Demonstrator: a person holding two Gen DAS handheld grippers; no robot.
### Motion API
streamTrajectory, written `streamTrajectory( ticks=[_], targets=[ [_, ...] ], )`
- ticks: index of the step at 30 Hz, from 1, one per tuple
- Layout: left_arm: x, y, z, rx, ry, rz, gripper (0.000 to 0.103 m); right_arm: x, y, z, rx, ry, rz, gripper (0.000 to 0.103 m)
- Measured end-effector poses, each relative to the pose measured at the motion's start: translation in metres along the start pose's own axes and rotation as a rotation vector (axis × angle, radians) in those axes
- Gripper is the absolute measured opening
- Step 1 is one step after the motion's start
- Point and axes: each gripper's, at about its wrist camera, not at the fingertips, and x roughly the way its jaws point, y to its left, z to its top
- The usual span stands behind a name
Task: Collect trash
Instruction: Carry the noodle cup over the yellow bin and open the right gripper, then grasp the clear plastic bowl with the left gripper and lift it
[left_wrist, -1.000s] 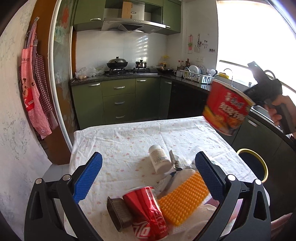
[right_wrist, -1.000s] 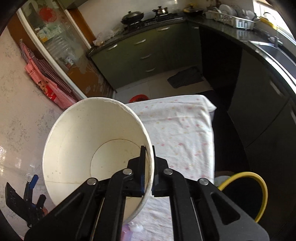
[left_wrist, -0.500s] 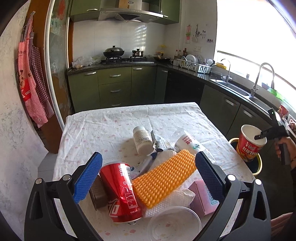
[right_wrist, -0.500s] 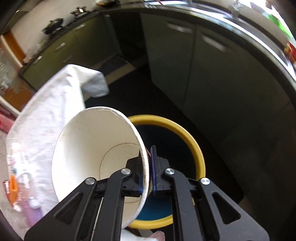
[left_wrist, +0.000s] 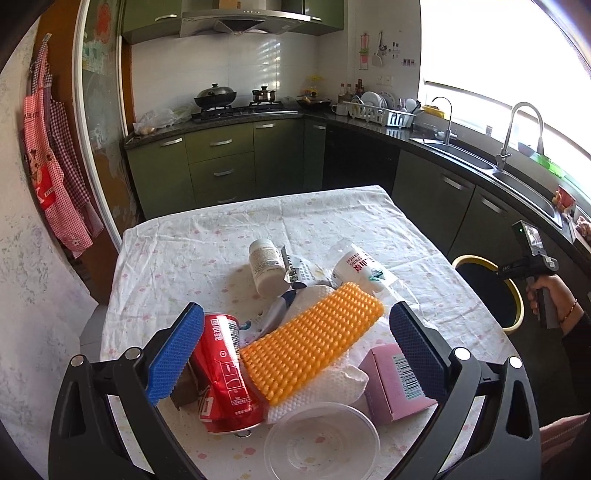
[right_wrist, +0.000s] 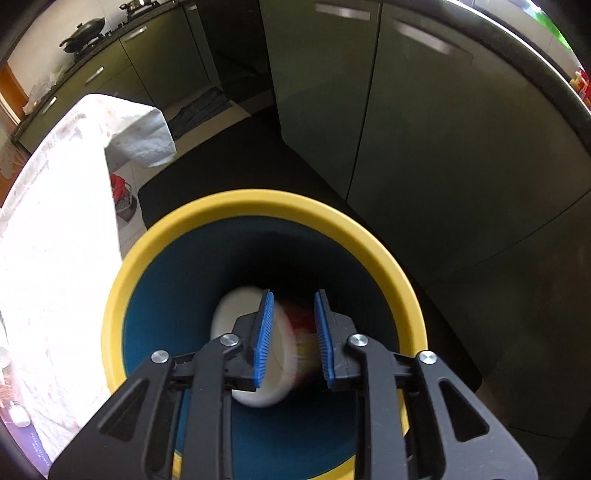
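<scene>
My right gripper (right_wrist: 293, 295) points down into a blue bin with a yellow rim (right_wrist: 258, 199). Its jaws are opening. The red and white noodle cup (right_wrist: 227, 321) shows blurred just below them inside the bin, and the pads are off it. My left gripper (left_wrist: 295, 317) is open above the trash pile on the table, touching nothing. Under it lie a red cola can (left_wrist: 225, 373), an orange bumpy sheet (left_wrist: 310, 339) on a paper towel (left_wrist: 332, 384), a pink box (left_wrist: 388, 384) and a clear plastic lid (left_wrist: 321, 443).
Farther back on the flowered tablecloth (left_wrist: 221, 236) lie a white pill bottle (left_wrist: 264, 264), a wrapper (left_wrist: 295, 273) and a labelled plastic bottle (left_wrist: 360, 267). The bin (left_wrist: 519, 310) stands on the floor off the table's right edge. A hand (left_wrist: 546, 291) holds the right gripper's handle above it. Green cabinets (right_wrist: 424, 147) stand behind.
The right gripper swung down from table height to over the bin and let go of the noodle cup, which now drops inside. The left gripper edged closer to the pile.
</scene>
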Motion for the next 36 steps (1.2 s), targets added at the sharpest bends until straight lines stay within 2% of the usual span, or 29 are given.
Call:
streamTrajectory(
  ticks=[7,13,17,20,22,28,36],
  targets=[
    [-0.008,-0.001,-0.009,0.041,0.017,-0.021,0.099,-0.038,0.020,-0.013,-0.043,-0.081,0.064,0.029],
    [-0.013,-0.004,-0.036,0.119,0.122,-0.046,0.099,-0.055,0.036,-0.036,-0.108,-0.113,0.118,0.034],
    [-0.013,0.007,-0.055,0.078,0.204,-0.048,0.099,-0.062,0.051,-0.045,-0.145,-0.116,0.155,0.036],
    [-0.018,0.009,-0.065,0.045,0.201,-0.091,0.099,-0.066,0.061,-0.055,-0.171,-0.111,0.180,0.037],
    [-0.019,0.003,-0.071,0.063,0.192,-0.105,0.099,-0.070,0.068,-0.060,-0.184,-0.113,0.191,0.037],
    [-0.001,-0.010,-0.082,0.119,0.204,-0.065,0.099,-0.076,0.077,-0.066,-0.207,-0.124,0.208,0.039],
    [0.014,-0.014,-0.078,0.118,0.203,-0.081,0.099,-0.079,0.082,-0.077,-0.220,-0.119,0.218,0.041]
  ],
)
